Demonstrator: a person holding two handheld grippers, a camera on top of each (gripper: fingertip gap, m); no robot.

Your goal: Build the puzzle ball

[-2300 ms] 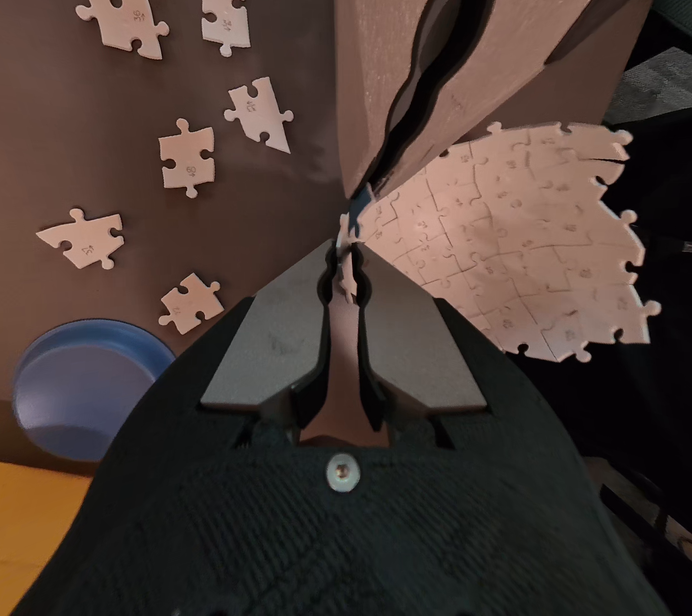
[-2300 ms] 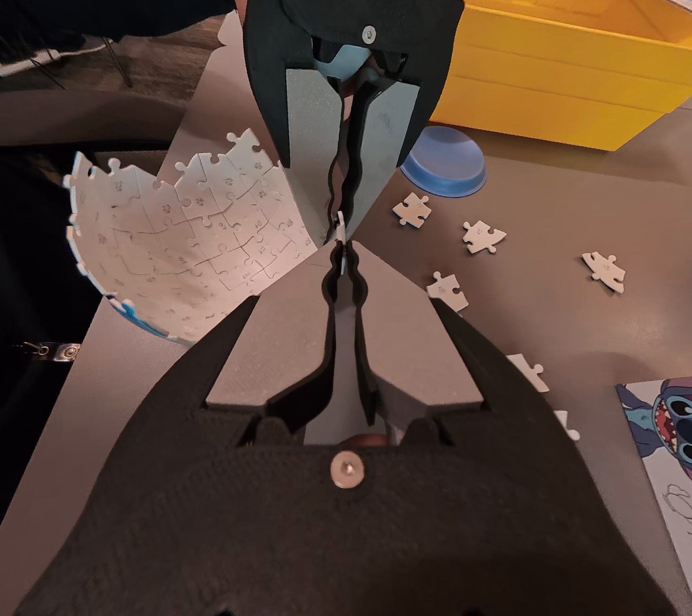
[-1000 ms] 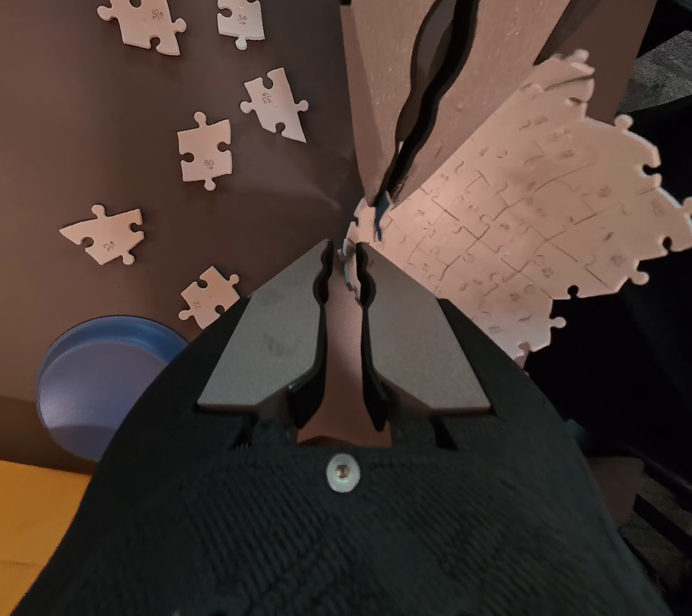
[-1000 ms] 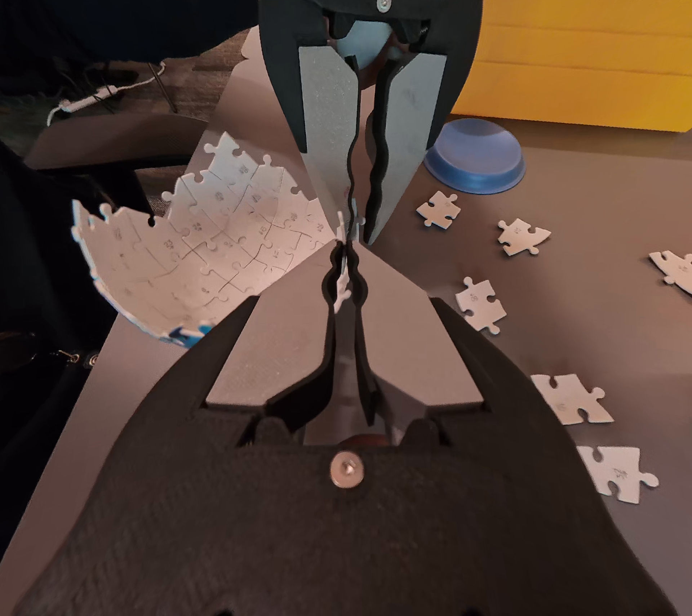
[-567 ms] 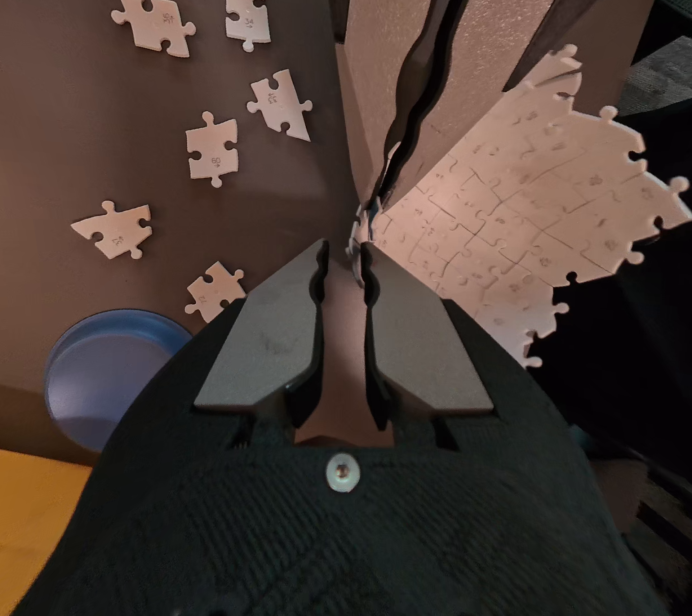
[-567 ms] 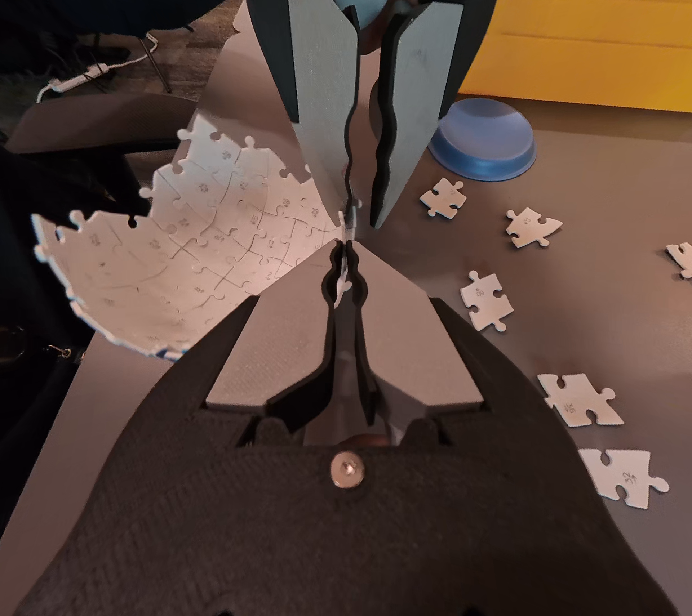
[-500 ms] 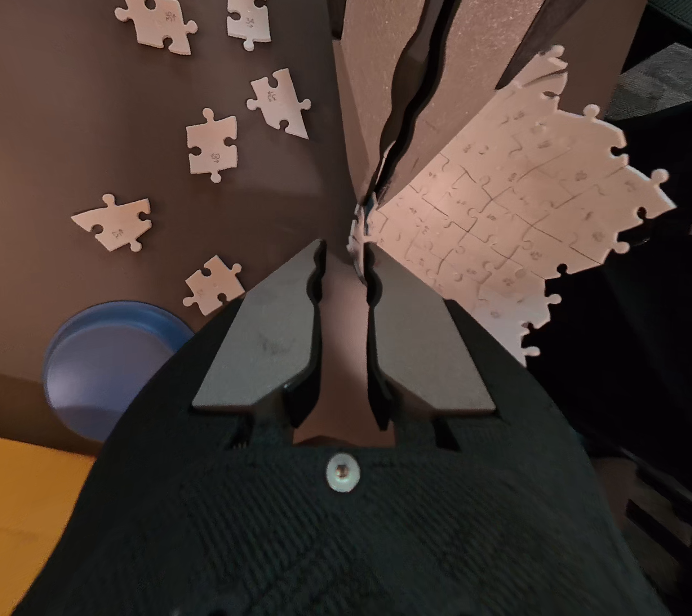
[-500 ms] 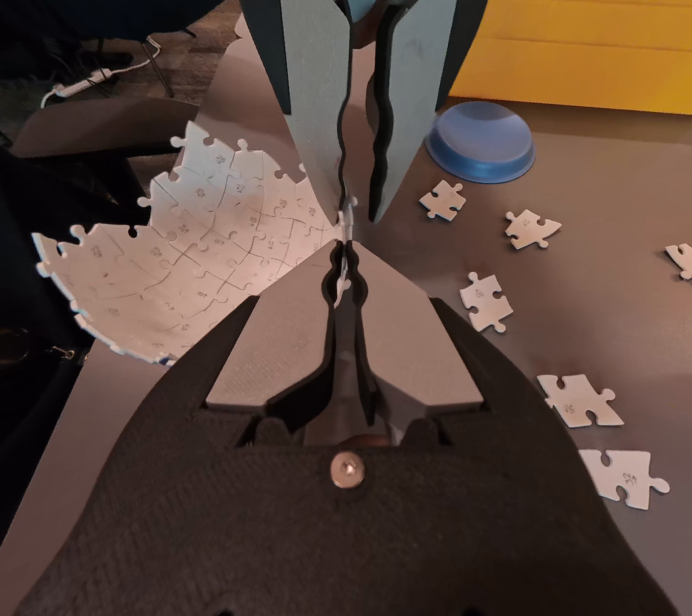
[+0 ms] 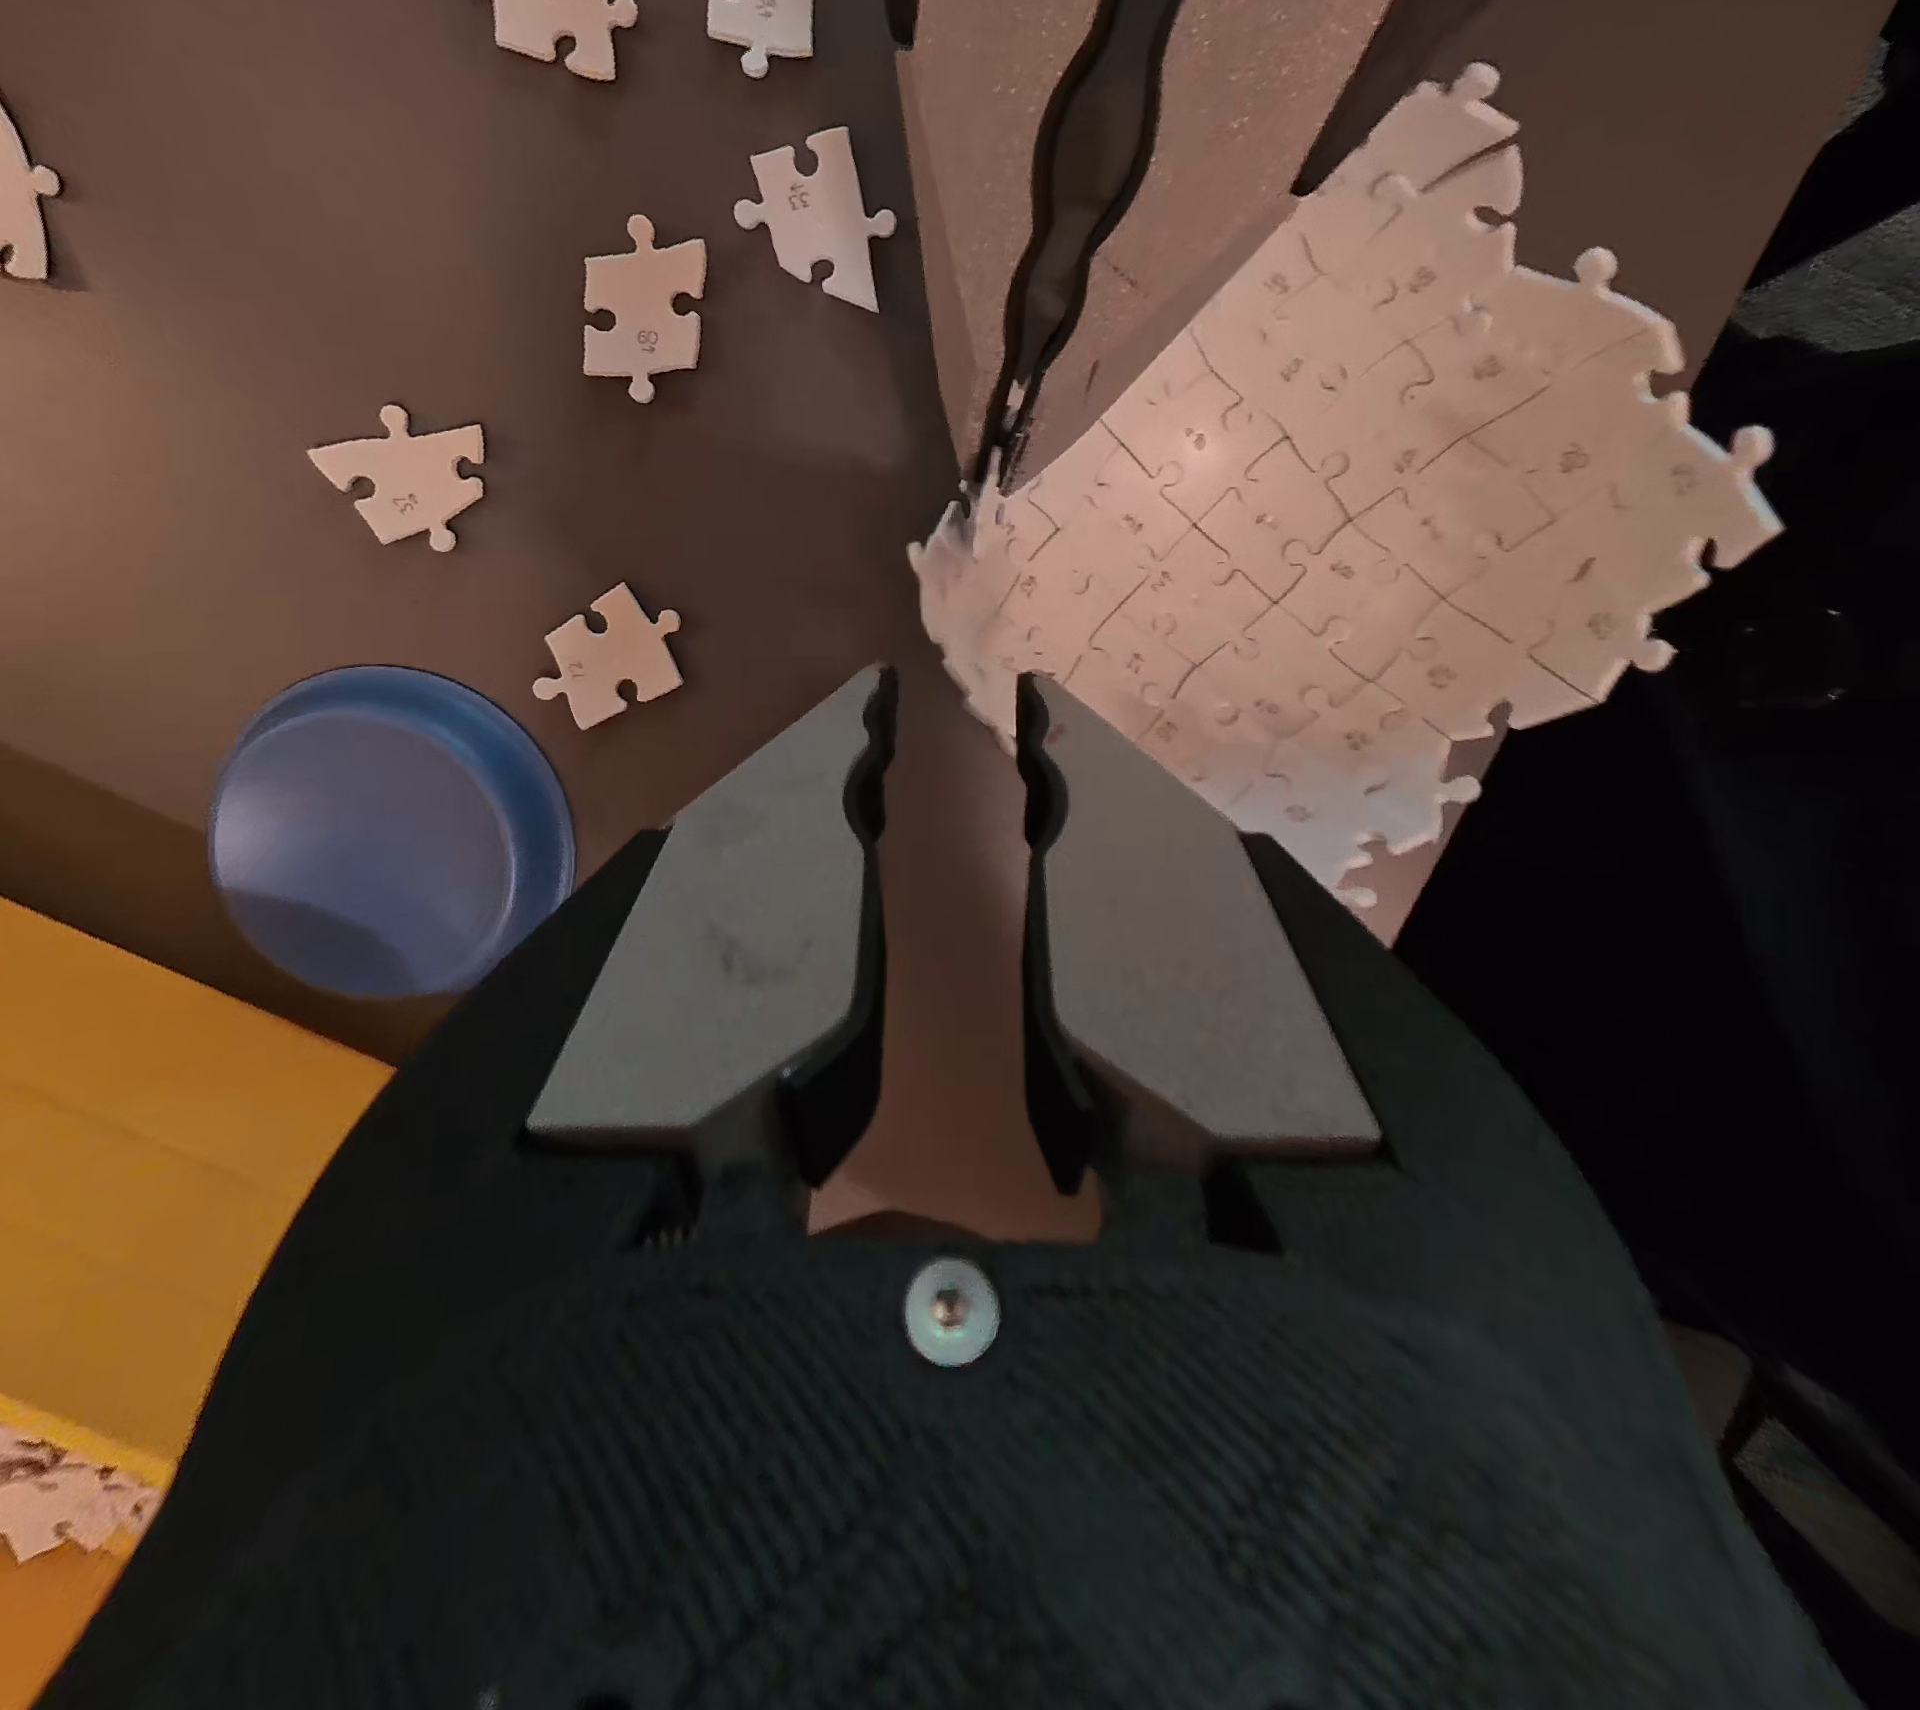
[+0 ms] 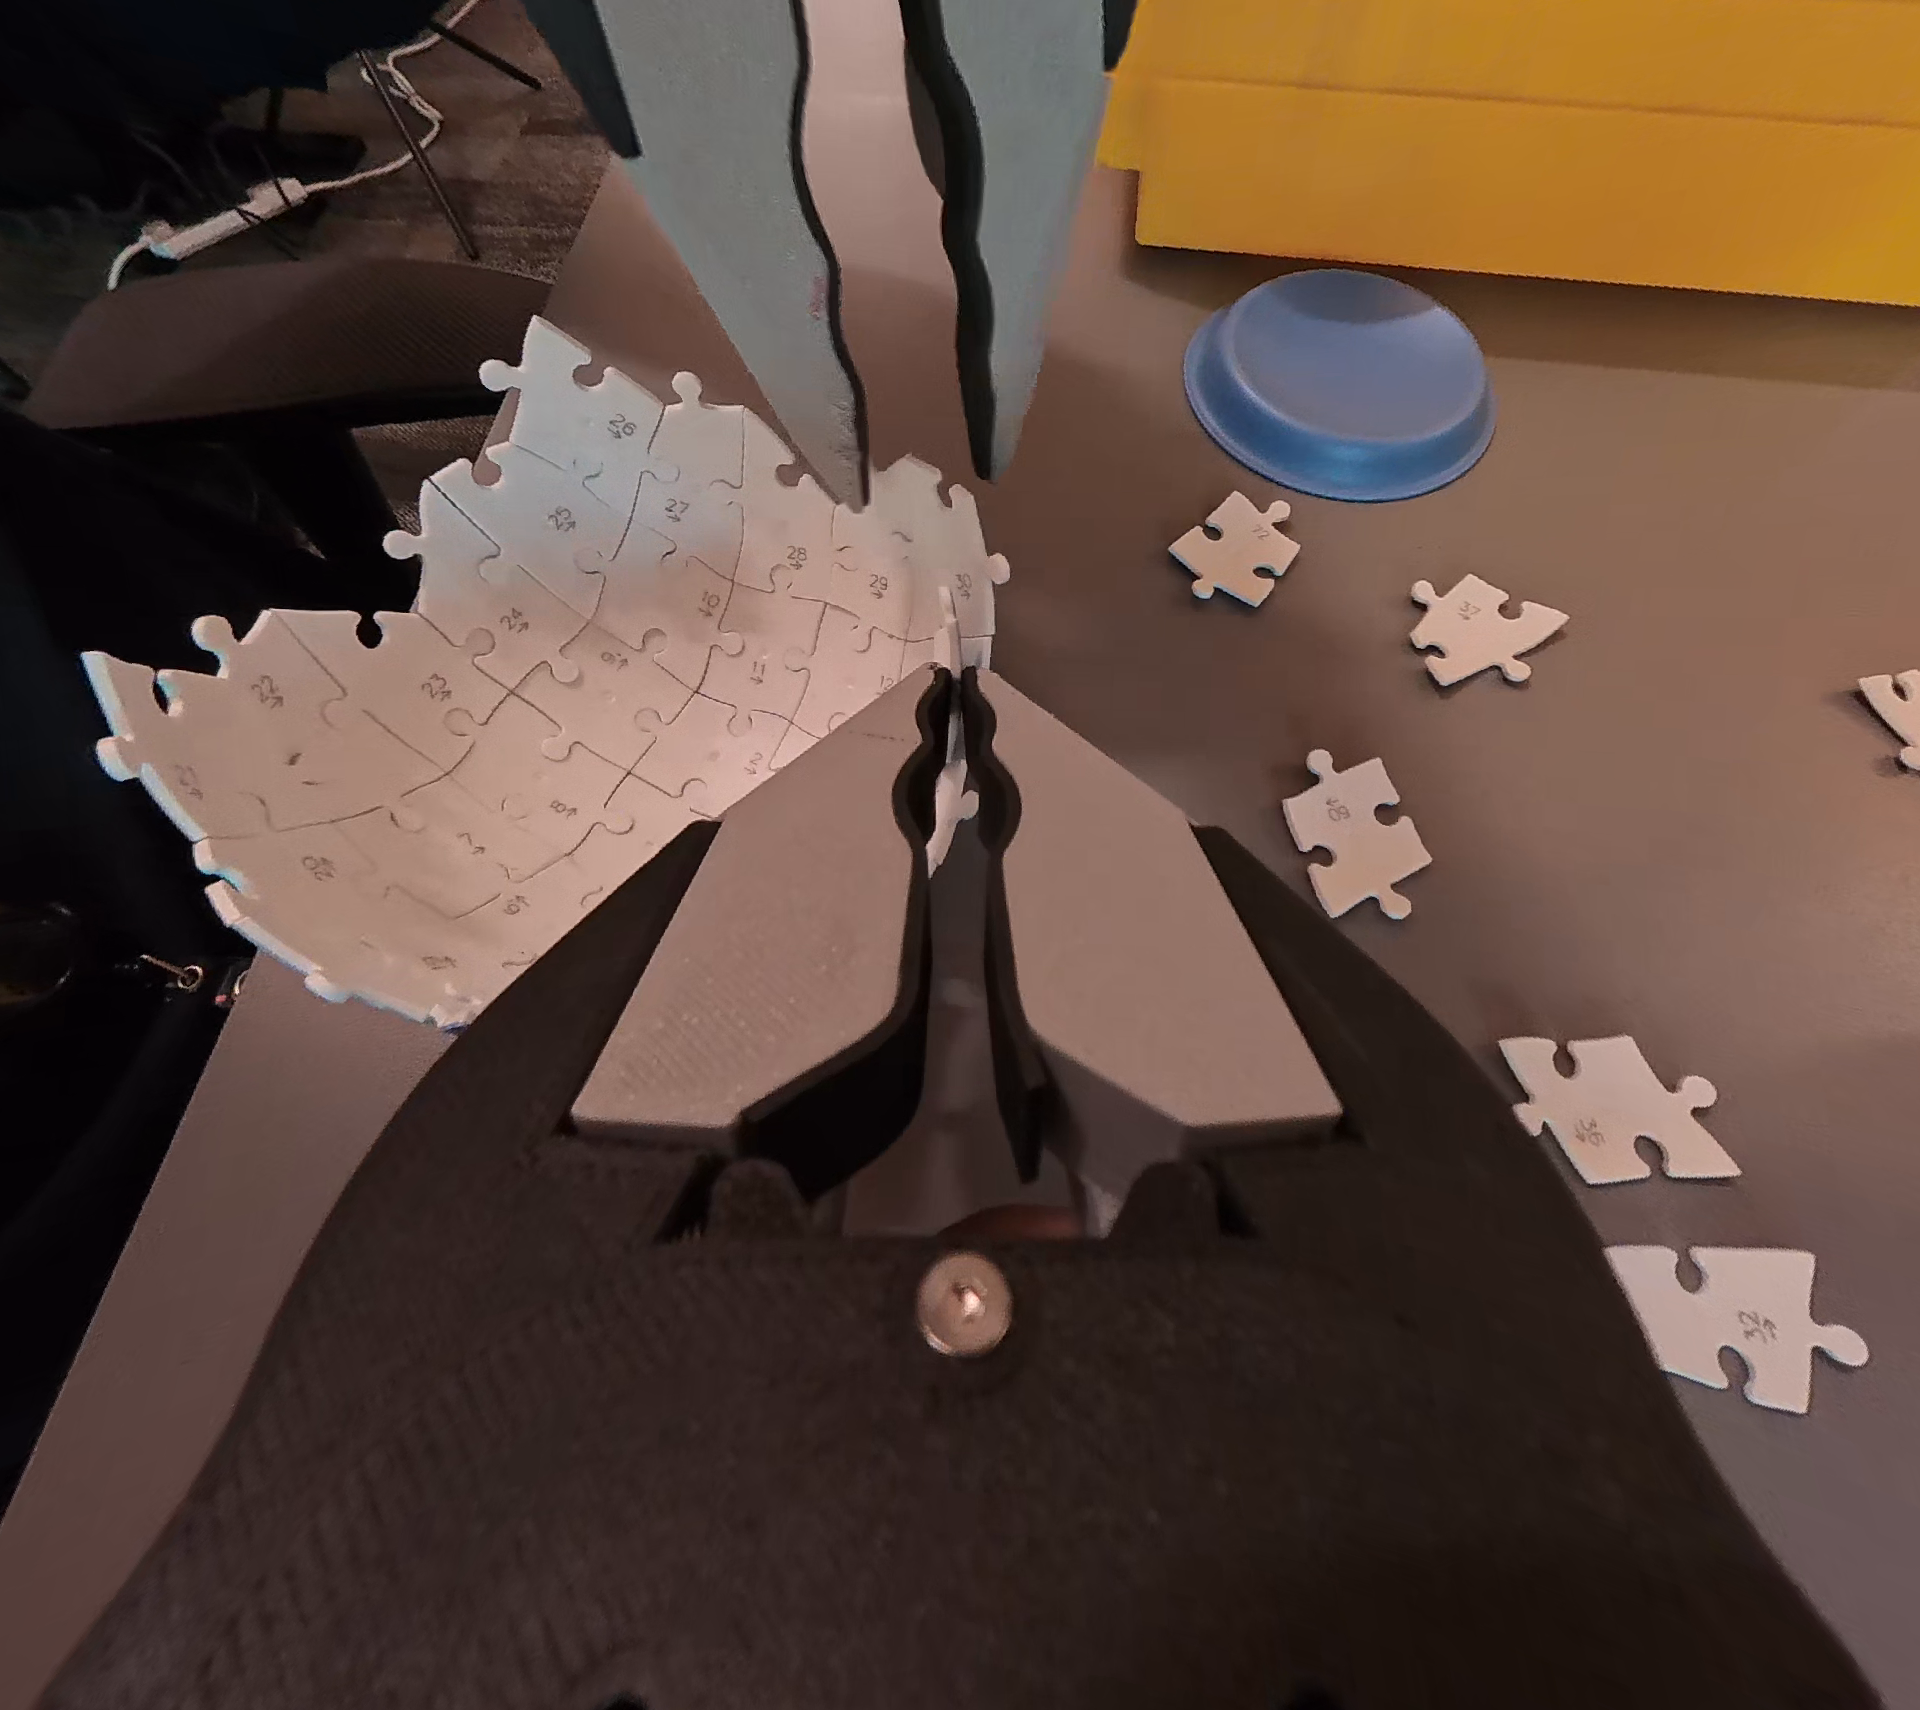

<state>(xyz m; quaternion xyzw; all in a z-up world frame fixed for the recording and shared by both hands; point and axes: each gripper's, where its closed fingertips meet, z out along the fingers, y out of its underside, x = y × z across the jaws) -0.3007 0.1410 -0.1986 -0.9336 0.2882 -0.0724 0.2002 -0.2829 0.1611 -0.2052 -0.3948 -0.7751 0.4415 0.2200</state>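
— Where the half-built puzzle ball is logged, what grips it?
— Right gripper, frame centre: fingers pinched on the shell's rim, at the right end of the curved white shell, centre-left of frame.
— Left gripper?
— Parted, holding nothing; one fingertip just beside the shell's edge.
— Remaining stock?
— Loose puzzle pieces scattered right on the grey table; blue dish upper right, before a yellow bin.
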